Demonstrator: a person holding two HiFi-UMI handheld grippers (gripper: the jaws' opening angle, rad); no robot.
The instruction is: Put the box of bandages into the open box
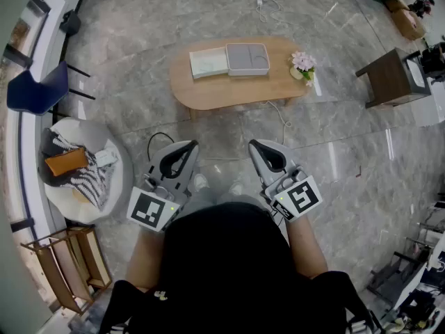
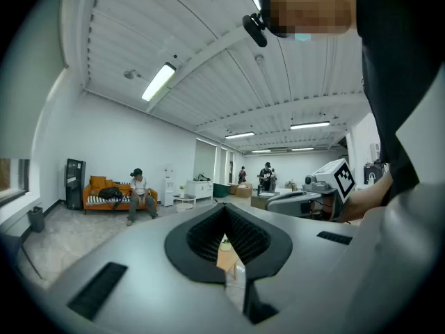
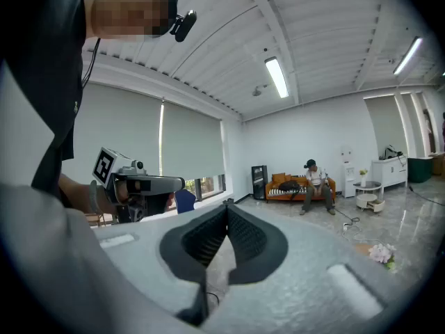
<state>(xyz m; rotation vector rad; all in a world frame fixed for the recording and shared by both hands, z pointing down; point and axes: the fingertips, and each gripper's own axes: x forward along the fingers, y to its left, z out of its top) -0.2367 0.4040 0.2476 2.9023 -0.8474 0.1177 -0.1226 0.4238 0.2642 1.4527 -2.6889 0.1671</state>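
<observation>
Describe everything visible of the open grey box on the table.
The open box is grey, shallow and rectangular with rounded corners and a paler rim, plastic by its look. No lid is on it and it looks empty; a faint line near its far edge may be a divider. It lies flat near the middle of the oval wooden table, its left side beside, perhaps touching, a pale flat box. Pink flowers stand apart to its right.

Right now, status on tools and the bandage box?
Left tool shut, empty; right tool shut, empty; both short of the table. Pale flat box beside open grey box, untouched. Thin cable on floor ahead.
</observation>
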